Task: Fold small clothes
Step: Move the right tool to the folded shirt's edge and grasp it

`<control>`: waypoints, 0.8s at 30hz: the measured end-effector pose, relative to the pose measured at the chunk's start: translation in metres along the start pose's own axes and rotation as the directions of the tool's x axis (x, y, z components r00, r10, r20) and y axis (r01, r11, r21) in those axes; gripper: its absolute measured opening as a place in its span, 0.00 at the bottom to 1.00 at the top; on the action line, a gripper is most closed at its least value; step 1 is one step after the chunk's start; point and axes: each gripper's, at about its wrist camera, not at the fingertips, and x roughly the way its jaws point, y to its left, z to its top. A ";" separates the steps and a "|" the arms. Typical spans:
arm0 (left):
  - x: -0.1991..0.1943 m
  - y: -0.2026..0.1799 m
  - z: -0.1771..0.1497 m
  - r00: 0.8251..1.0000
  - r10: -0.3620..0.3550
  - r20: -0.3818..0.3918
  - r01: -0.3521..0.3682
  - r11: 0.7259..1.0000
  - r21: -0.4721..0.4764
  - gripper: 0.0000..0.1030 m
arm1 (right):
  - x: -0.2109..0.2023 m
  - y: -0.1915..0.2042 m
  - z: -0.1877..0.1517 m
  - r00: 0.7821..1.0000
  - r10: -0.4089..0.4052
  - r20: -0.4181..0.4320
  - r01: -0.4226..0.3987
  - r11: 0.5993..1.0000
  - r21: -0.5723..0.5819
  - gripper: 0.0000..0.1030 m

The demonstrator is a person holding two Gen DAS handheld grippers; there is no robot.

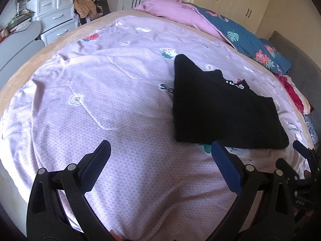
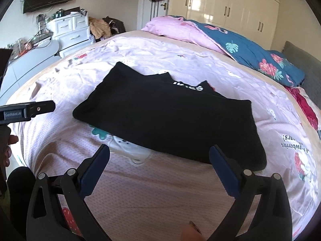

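Both my hand-held grippers hang open over the bed, holding nothing.

My left hand-held gripper (image 1: 160, 150) has its fingers spread wide above bare lilac bedspread (image 1: 124, 104), with the folded black garment (image 1: 220, 108) ahead and to its right. My right hand-held gripper (image 2: 159, 153) is spread just as wide, right at the near edge of the garment (image 2: 170, 116), which lies flat on the bedspread with white lettering at its far side. Beyond it a pink and blue quilt (image 2: 230, 40) is bunched along the far edge of the bed, a white drawer unit (image 2: 70, 30) stands at far left, and cream wardrobes (image 2: 230, 2) line the back wall.
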 end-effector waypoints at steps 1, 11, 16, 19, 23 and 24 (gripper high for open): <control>0.001 0.002 0.000 1.000 0.003 0.000 -0.003 1.000 -0.004 0.91 | 0.002 0.004 0.001 1.000 0.003 -0.002 -0.003 1.000 -0.008 0.96; 0.015 0.016 0.014 1.000 0.022 0.002 -0.022 0.999 -0.048 0.91 | 0.025 0.033 0.008 0.999 0.023 -0.024 -0.025 0.996 -0.084 0.96; 0.026 0.011 0.025 1.000 0.028 -0.001 -0.028 0.999 -0.035 0.91 | 0.041 0.050 0.010 0.999 0.024 -0.041 -0.029 0.991 -0.127 0.96; 0.032 0.009 0.029 1.000 0.029 -0.004 -0.029 0.999 -0.029 0.91 | 0.051 0.059 0.010 0.998 0.025 -0.051 -0.032 0.988 -0.150 0.96; 0.039 0.009 0.033 0.999 0.036 -0.010 -0.036 0.999 -0.021 0.91 | 0.065 0.071 0.011 0.998 0.022 -0.062 -0.033 0.982 -0.188 0.96; 0.041 0.010 0.034 0.999 0.037 -0.012 -0.038 0.999 -0.021 0.91 | 0.069 0.075 0.011 0.998 0.020 -0.065 -0.033 0.979 -0.201 0.96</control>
